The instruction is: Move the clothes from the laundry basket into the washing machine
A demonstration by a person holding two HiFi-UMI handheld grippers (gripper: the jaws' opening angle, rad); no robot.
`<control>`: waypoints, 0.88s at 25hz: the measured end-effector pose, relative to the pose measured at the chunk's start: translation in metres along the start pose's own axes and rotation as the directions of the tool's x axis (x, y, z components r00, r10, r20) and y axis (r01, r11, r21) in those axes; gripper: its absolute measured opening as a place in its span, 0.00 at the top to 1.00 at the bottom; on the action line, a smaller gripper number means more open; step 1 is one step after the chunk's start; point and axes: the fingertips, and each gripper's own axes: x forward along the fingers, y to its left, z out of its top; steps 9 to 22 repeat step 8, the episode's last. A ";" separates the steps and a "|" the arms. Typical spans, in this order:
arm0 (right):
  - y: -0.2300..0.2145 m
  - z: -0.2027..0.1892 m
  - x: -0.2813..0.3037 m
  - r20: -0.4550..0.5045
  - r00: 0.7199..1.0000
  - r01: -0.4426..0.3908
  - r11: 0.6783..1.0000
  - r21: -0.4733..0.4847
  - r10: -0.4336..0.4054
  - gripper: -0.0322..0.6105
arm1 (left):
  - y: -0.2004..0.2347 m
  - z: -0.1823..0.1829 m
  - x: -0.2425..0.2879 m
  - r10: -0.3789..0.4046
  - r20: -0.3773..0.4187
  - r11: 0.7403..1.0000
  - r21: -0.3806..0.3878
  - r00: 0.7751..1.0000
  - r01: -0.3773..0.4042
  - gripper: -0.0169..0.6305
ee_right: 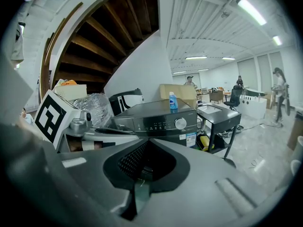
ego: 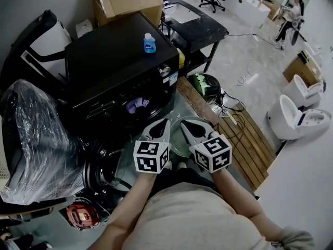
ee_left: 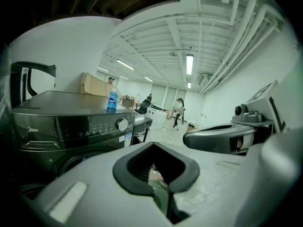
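Both sets of jaws are clenched with nothing between them: the left gripper [ego: 158, 127] and the right gripper [ego: 193, 130] hang side by side, just apart, in front of the black washing machine [ego: 117, 69]. Each gripper's own view shows its pads meeting on empty air.

Task item: one lavender garment [ego: 136, 104] sits at the mouth of the drum opening on the machine's front, partly in shadow. I cannot tell whether it lies fully inside or hangs over the lip. I see no other clothing in any view.

Handling, as judged: soft, light, limp cloth with no fixed shape and no risk of breakage. It should bunch and trail, so a pinch on a thick fold near the middle of a piece ought to hold better than a bite on a thin edge, and loose ends may snag on the opening.

Hidden or unclear:
- The laundry basket is not identifiable. A pale round rim [ego: 180, 149] shows below and between the grippers – it may be the basket, but my body and the grippers cover most of it.
- The drum interior is dark, so its contents cannot be read.
- A dark round form [ego: 101, 165] low at the left is probably the open door – unconfirmed.
- A plastic-wrapped bundle [ego: 39, 134] crowds the machine's left side.

A blue bottle [ego: 149, 44] stands on the machine's top.
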 end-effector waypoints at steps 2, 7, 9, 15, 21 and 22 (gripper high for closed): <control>-0.001 -0.001 0.000 -0.001 1.000 0.002 1.000 0.000 -0.002 0.91 | 0.000 -0.001 0.001 -0.003 -0.002 1.000 -0.002 1.000 0.003 0.97; -0.002 -0.003 0.001 -0.011 1.000 0.007 1.000 0.001 -0.007 0.91 | 0.001 -0.001 0.000 -0.007 -0.008 1.000 -0.009 1.000 0.007 0.97; -0.001 -0.003 0.002 -0.013 1.000 0.006 1.000 0.003 -0.006 0.91 | 0.002 -0.002 0.000 -0.009 -0.012 1.000 -0.010 1.000 0.009 0.97; -0.001 -0.003 0.002 -0.013 1.000 0.006 1.000 0.003 -0.006 0.91 | 0.002 -0.002 0.000 -0.009 -0.012 1.000 -0.010 1.000 0.009 0.97; -0.001 -0.003 0.002 -0.013 1.000 0.006 1.000 0.003 -0.006 0.91 | 0.002 -0.002 0.000 -0.009 -0.012 1.000 -0.010 1.000 0.009 0.97; -0.001 -0.003 0.002 -0.013 1.000 0.006 1.000 0.003 -0.006 0.91 | 0.002 -0.002 0.000 -0.009 -0.012 1.000 -0.010 1.000 0.009 0.97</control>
